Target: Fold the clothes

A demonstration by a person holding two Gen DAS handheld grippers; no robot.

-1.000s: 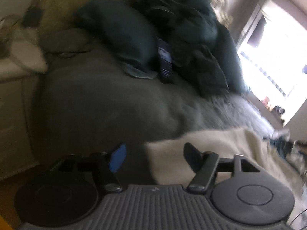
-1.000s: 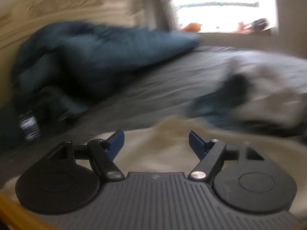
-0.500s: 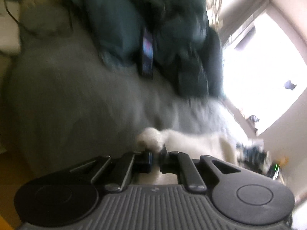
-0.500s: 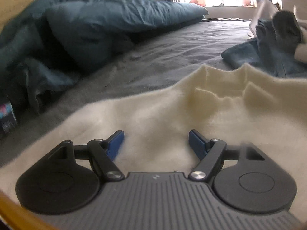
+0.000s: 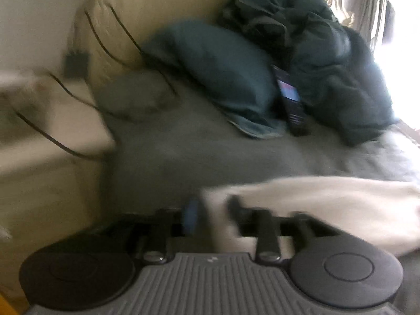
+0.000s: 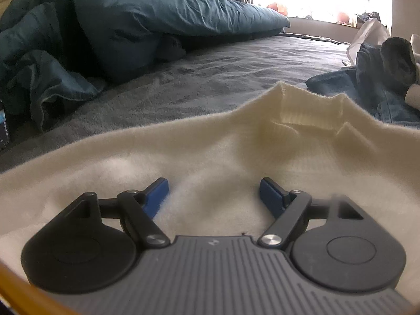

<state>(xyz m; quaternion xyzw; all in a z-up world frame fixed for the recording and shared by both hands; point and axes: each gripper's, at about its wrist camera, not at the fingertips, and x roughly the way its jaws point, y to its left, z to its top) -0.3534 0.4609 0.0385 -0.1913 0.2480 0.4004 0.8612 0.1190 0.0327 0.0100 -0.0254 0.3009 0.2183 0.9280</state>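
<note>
One cream sweater [image 6: 210, 141], two tongs above it.

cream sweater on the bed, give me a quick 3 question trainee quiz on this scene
1. True or false: the right claw is clamped shut on the cream sweater.
2. What lies to the right of the sweater's ribbed collar in the right wrist view? A) blue jeans B) a book C) a shoe
3. What colour is the bed sheet under the sweater?

Key: 1 false, its jaws stand open over the knit. 2 A, the blue jeans. 3 grey.
</note>
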